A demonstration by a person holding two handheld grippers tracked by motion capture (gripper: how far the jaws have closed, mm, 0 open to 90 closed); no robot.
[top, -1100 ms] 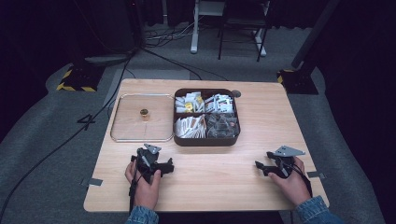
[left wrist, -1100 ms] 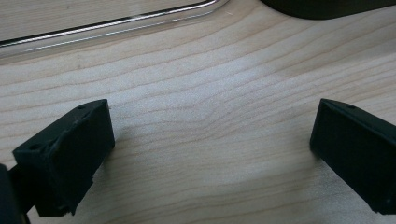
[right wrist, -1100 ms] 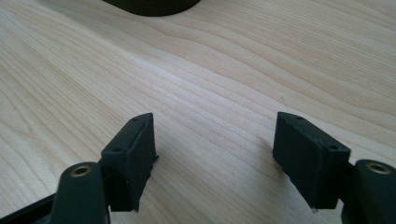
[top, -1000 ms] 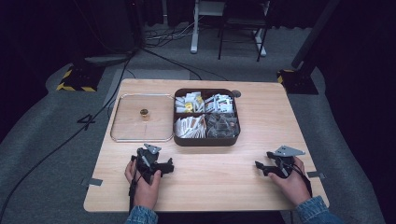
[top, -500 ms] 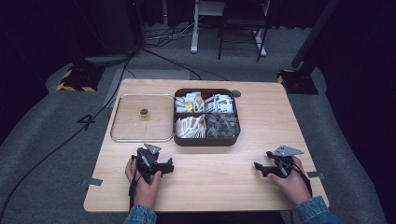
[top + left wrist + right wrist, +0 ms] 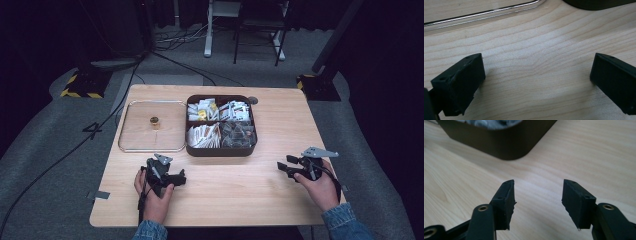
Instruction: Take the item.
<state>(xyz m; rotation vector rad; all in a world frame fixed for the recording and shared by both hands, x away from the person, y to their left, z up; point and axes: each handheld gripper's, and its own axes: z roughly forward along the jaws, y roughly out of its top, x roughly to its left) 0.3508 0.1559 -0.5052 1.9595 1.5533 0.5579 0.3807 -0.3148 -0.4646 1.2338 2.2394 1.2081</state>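
I hold my left gripper (image 6: 176, 178) low over the wooden table (image 6: 235, 200), near its front edge, and its two black jaws stand wide apart with only bare wood between them; they grasp nothing. In the left gripper view the pads look matte and a little rough, with small screw holes, and the wood under them is pale with long wavy grain lines. Just beyond them runs the rounded rim of the clear tray (image 6: 486, 13), thin and glossy like glass or plastic, and it catches the light. In the high view this tray (image 6: 131, 145) is a square with soft corners, and a small brass-coloured round thing (image 6: 154, 120) sits inside it, well apart from my jaws. My right gripper (image 6: 287, 166) is at the right side of the table; its jaws have just been closing, but they are apart now and nothing is between them. Ahead of them stands the dark brown box (image 6: 506, 145), smooth, with a rounded corner. From above, the box (image 6: 220, 150) has four compartments filled with white paper packets and clear wrapped pieces.
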